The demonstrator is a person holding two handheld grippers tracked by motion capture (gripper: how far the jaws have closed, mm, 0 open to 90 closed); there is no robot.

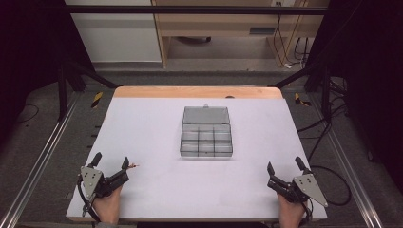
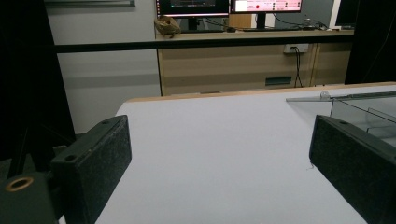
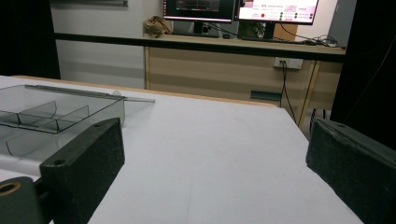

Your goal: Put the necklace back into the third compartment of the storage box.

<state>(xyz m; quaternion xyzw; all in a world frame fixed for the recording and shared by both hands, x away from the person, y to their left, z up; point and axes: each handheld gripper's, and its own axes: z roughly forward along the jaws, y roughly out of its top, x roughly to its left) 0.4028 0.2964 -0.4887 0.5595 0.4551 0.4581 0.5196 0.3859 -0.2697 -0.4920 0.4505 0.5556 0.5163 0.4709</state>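
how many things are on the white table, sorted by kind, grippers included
clear plastic compartment box with its lid open: 1
small brownish wire-like bit by the left gripper: 1
black two-jaw grippers, left gripper and right gripper, both open: 2
total: 4

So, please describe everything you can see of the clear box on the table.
The clear compartment box looks like transparent, greyish plastic. Its lid lies open flat behind the tray, away from the person. Thin dividers split the tray into small compartments, which look empty. It rests on the white table, near the middle, with nothing else touching it.
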